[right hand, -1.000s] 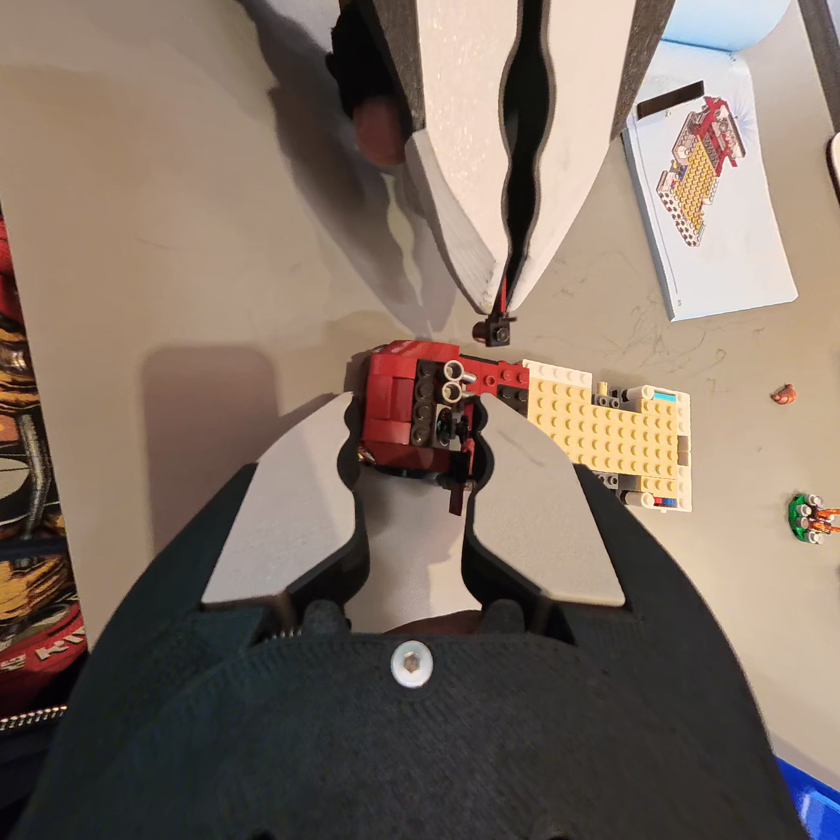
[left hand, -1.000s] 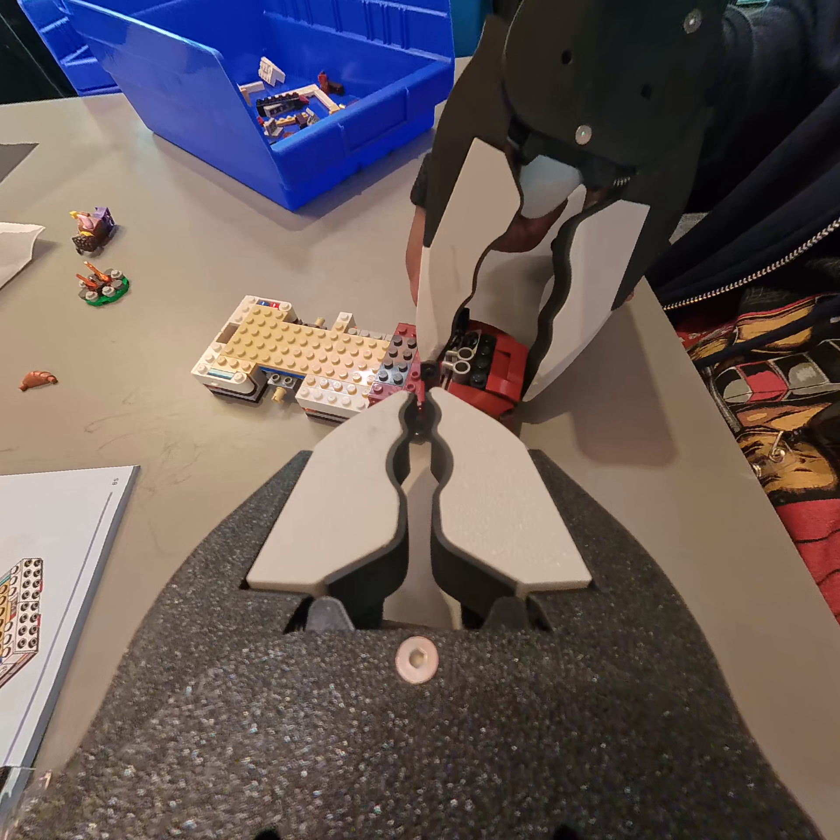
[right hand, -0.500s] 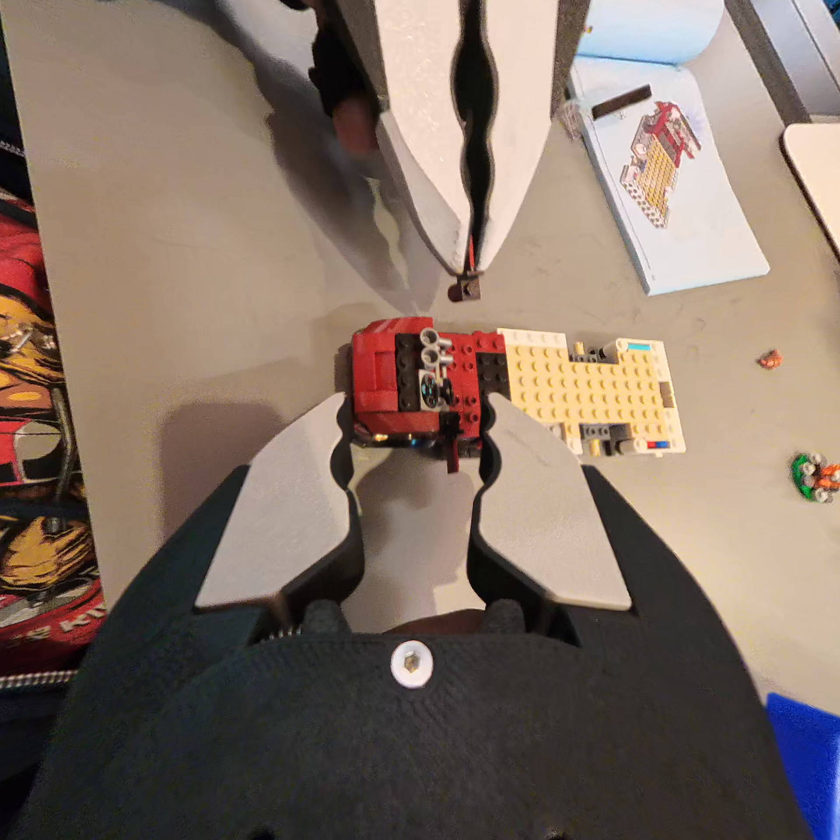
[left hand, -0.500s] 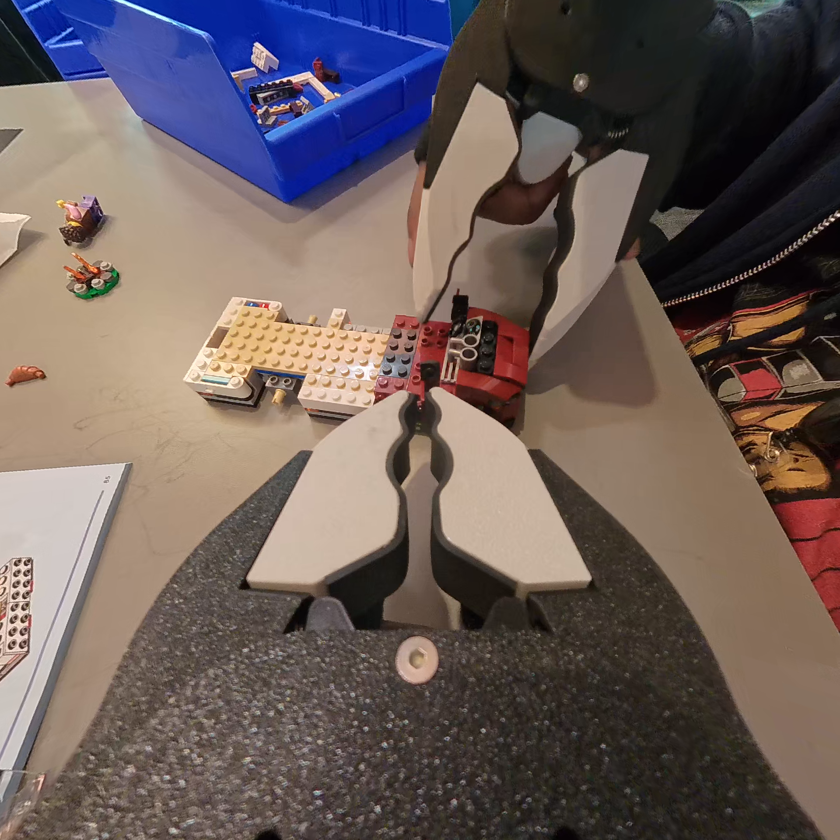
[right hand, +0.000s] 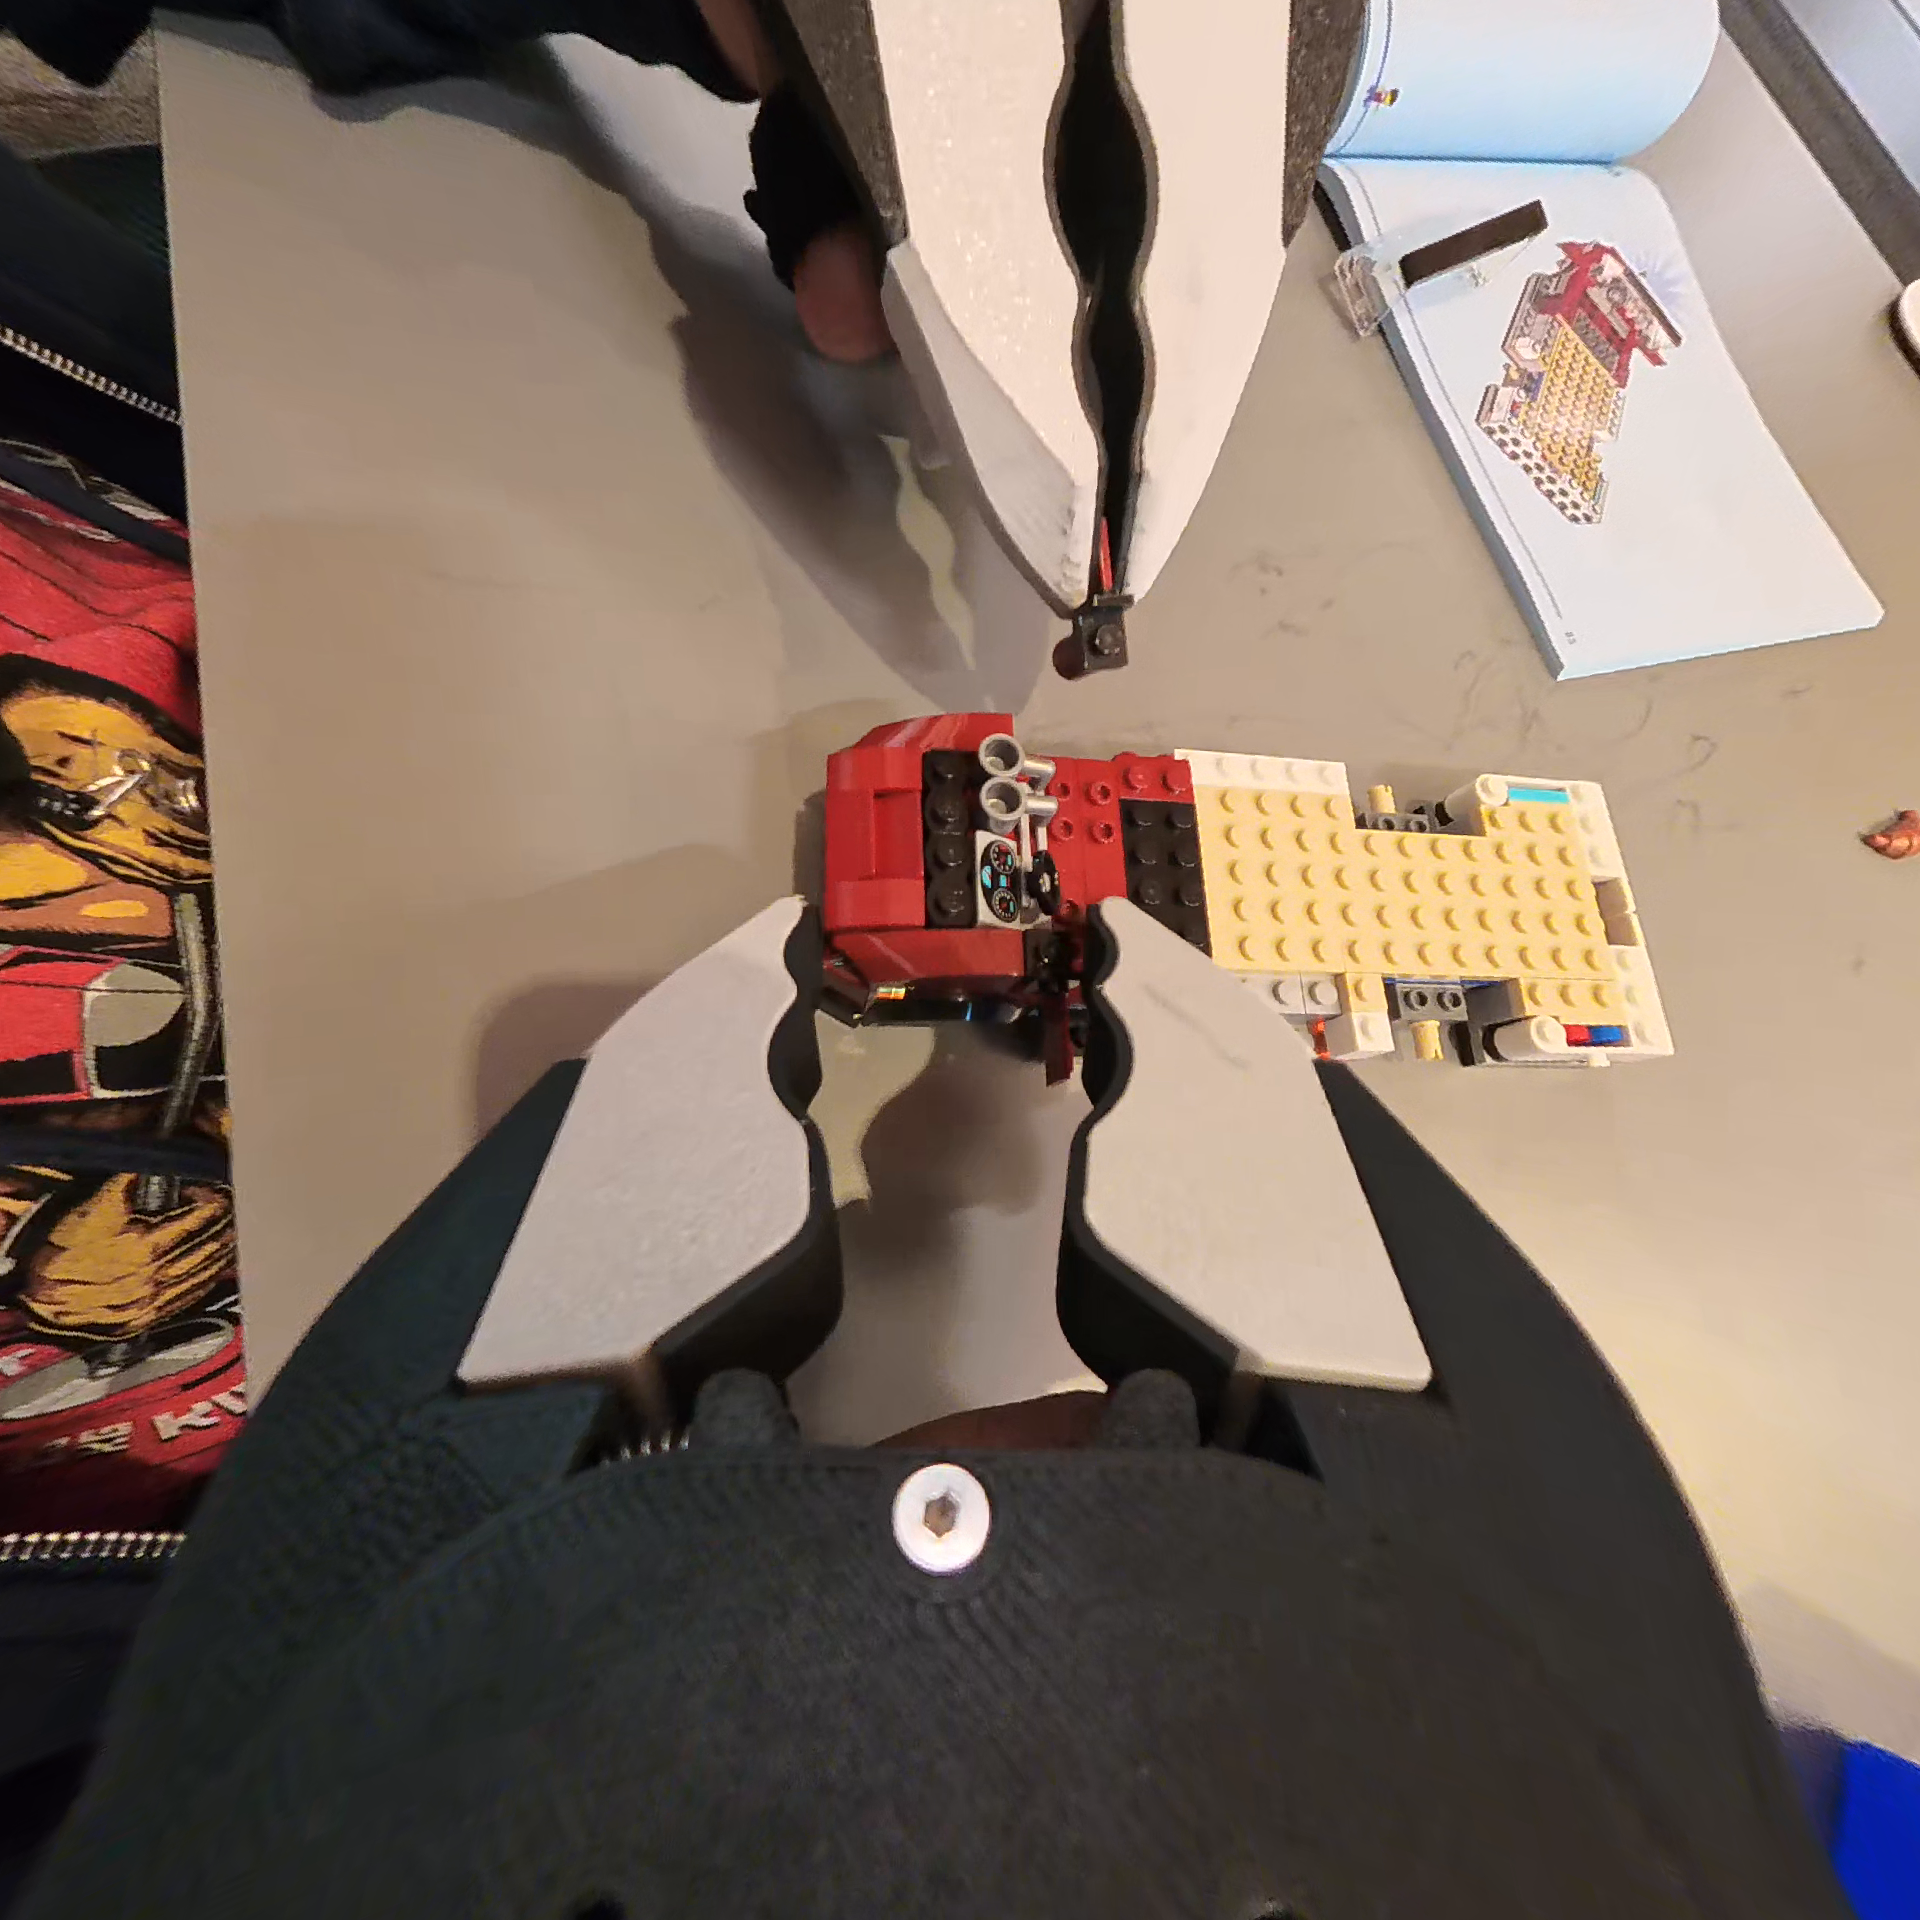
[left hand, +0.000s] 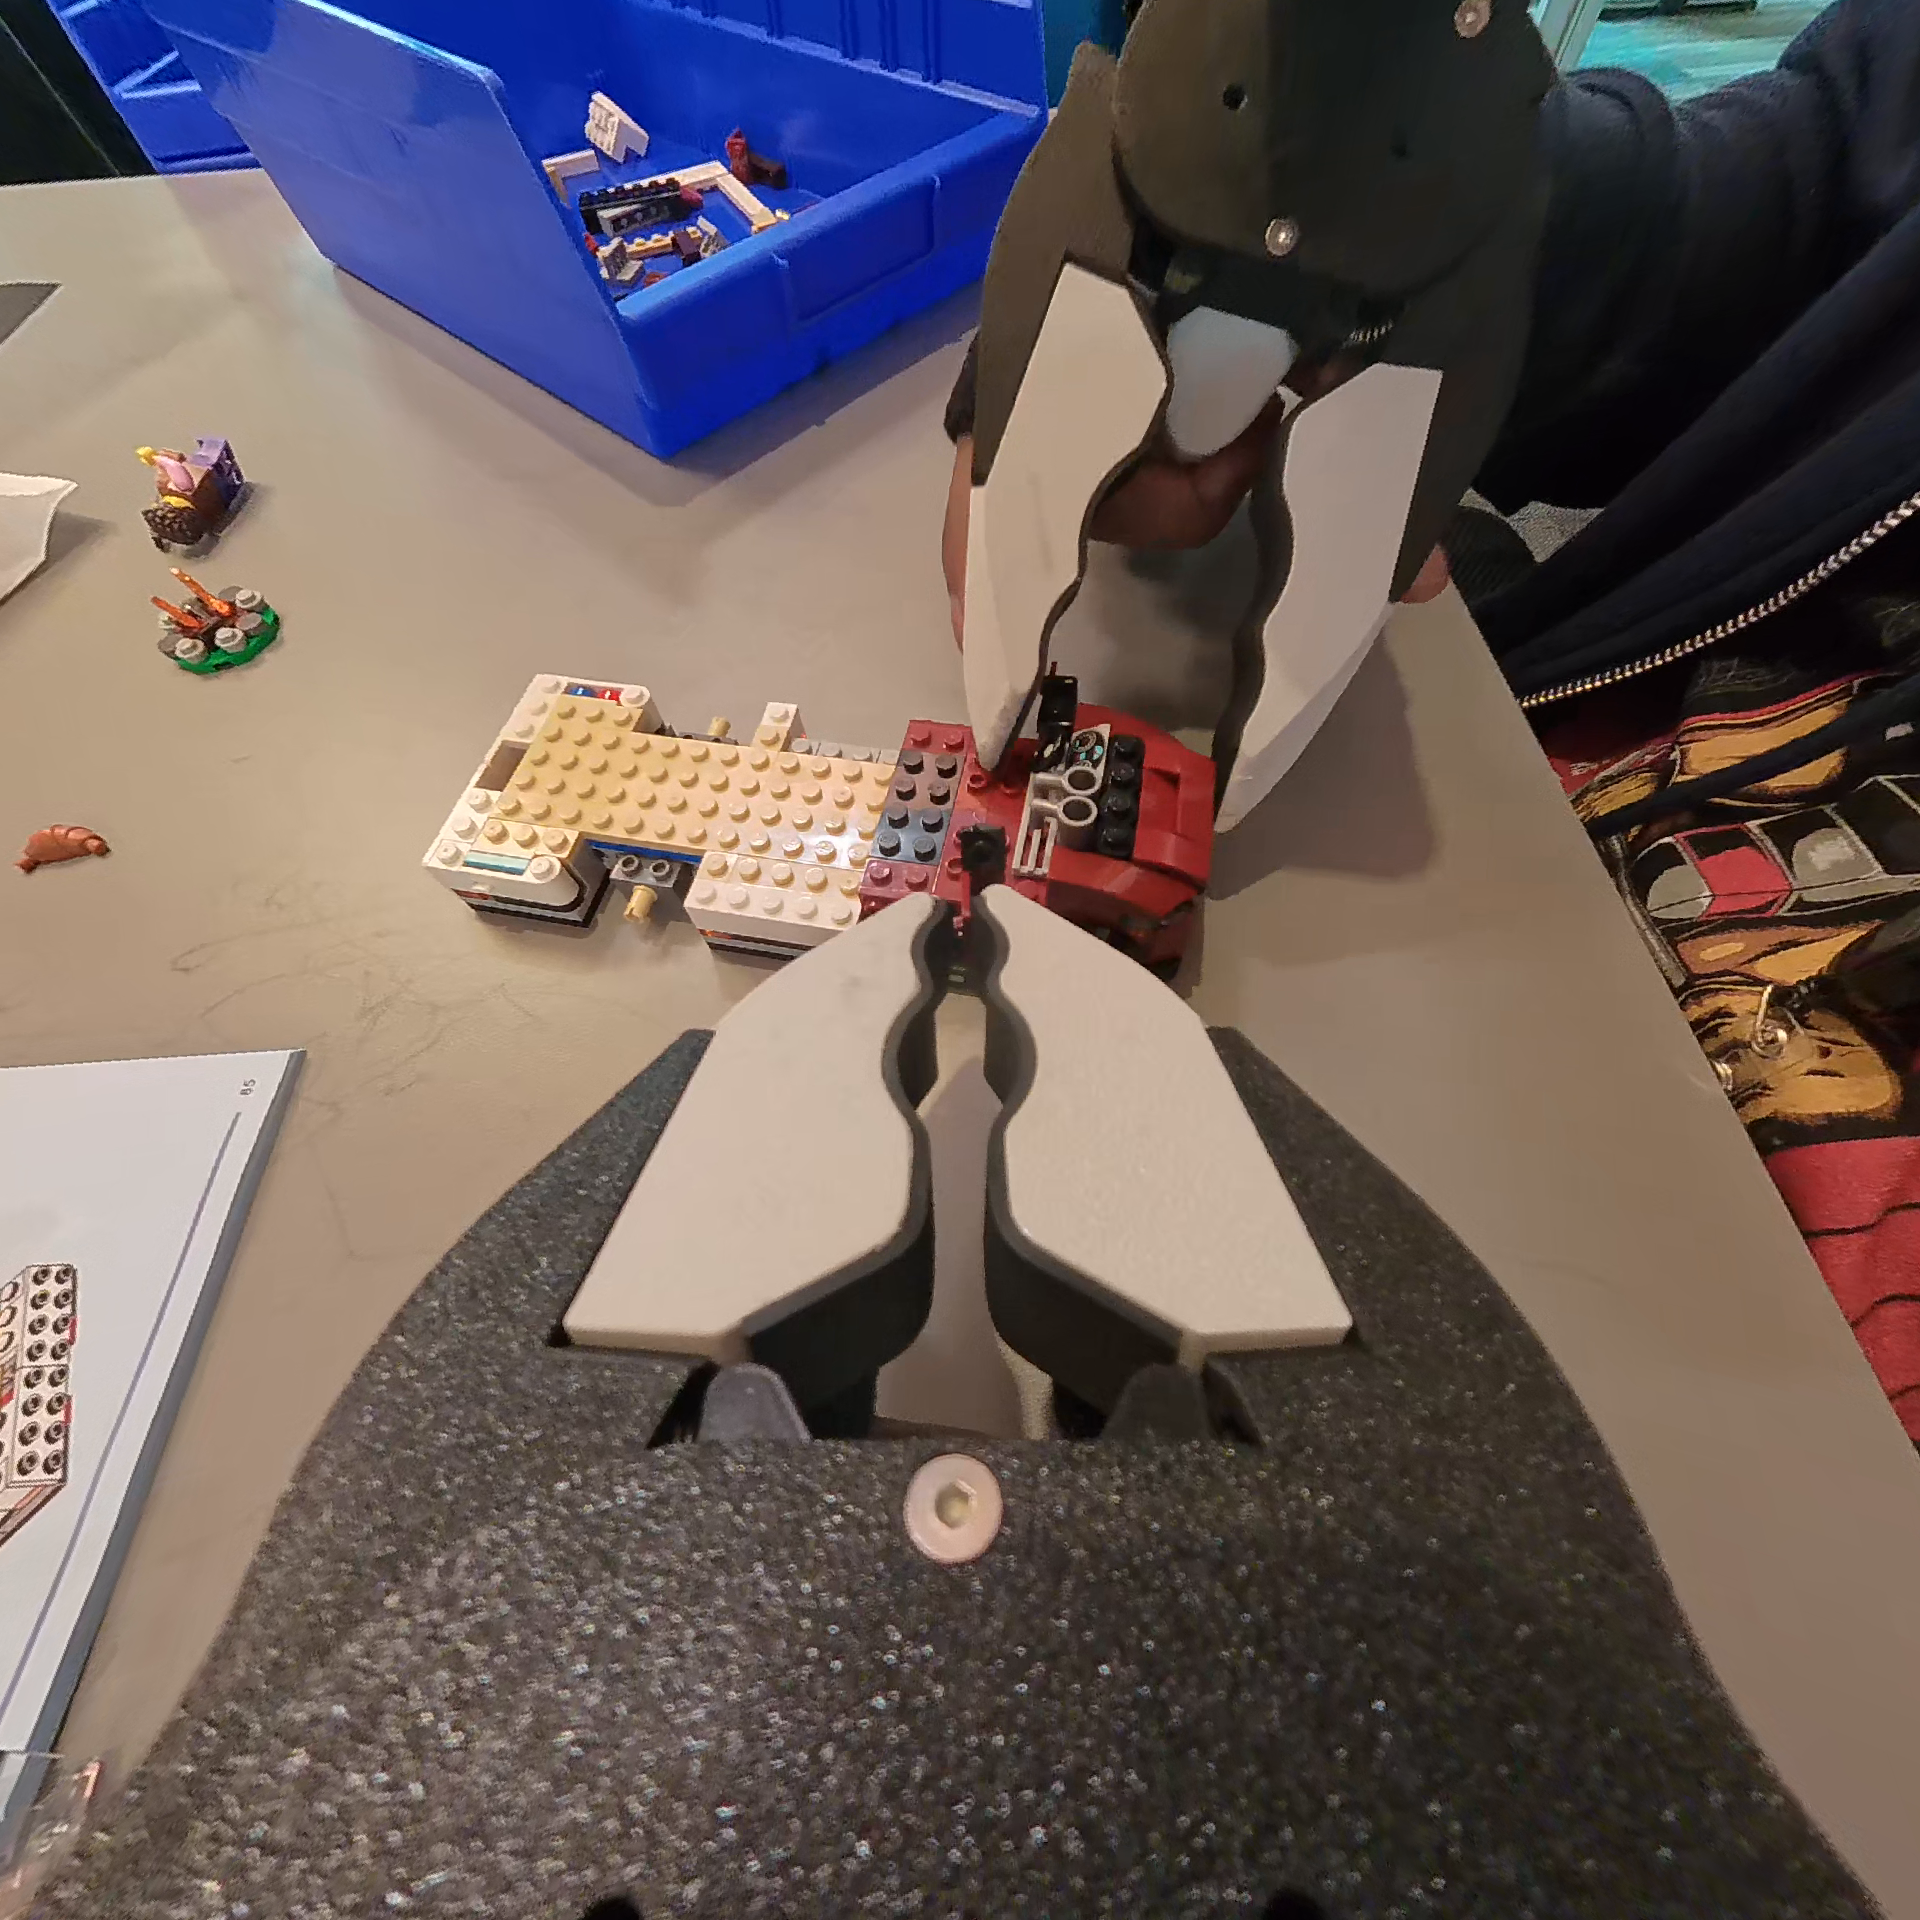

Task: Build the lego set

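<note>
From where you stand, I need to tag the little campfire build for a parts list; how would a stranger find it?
Start at the blue bin, then look left across the grey table. The campfire sits below a purple-topped mini build; only it has a round green base with orange flames.

Open grey table [left hand: 644, 540] lies between the blue bin [left hand: 582, 208] and the brick model [left hand: 727, 800]; a booklet [left hand: 114, 1247] and small figures [left hand: 208, 561] crowd the left, a person's jacket [left hand: 1714, 343] the right edge.

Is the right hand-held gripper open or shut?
Open. The right hand-held gripper has its fingers spread either side of the red cab, one fingertip at each end.
</note>
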A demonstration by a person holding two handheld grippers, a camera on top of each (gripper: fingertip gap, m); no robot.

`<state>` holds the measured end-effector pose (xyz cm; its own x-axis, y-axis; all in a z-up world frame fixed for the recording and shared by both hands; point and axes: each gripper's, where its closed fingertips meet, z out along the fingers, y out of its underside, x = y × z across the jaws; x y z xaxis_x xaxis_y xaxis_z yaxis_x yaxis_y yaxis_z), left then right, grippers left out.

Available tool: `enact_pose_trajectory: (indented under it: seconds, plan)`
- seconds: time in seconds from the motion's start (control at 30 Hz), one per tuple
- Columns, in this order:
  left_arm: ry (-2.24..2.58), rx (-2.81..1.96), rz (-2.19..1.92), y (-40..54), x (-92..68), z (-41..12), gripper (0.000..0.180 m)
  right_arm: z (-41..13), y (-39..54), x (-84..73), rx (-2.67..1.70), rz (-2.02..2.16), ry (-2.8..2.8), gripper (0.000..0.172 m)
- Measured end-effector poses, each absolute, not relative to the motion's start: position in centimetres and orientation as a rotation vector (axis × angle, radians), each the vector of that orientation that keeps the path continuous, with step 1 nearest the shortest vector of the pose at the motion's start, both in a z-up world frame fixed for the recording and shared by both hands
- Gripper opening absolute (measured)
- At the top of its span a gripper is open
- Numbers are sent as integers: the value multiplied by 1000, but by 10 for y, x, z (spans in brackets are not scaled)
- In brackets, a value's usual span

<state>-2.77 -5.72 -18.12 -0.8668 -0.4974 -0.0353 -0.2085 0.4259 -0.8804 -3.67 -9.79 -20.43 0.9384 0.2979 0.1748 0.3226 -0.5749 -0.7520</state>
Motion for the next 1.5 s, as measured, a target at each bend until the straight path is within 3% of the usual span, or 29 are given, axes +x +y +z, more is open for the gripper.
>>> enact_pose_trajectory:
  seconds: [0.43, 0.97, 1.5]
  plan:
    - [2393, -614, -1424, -57, -28, -181, 3, -199, -99, -35, -2161, -82, -467, 50]
    - [2396, -609, -1407, -57, -29, -182, 3, -207, -100, -26, -2203, 19, -473, 92]
    - [2394, -612, -1434, -58, -30, -180, 3, -212, -87, -21, -2252, -26, -463, 80]
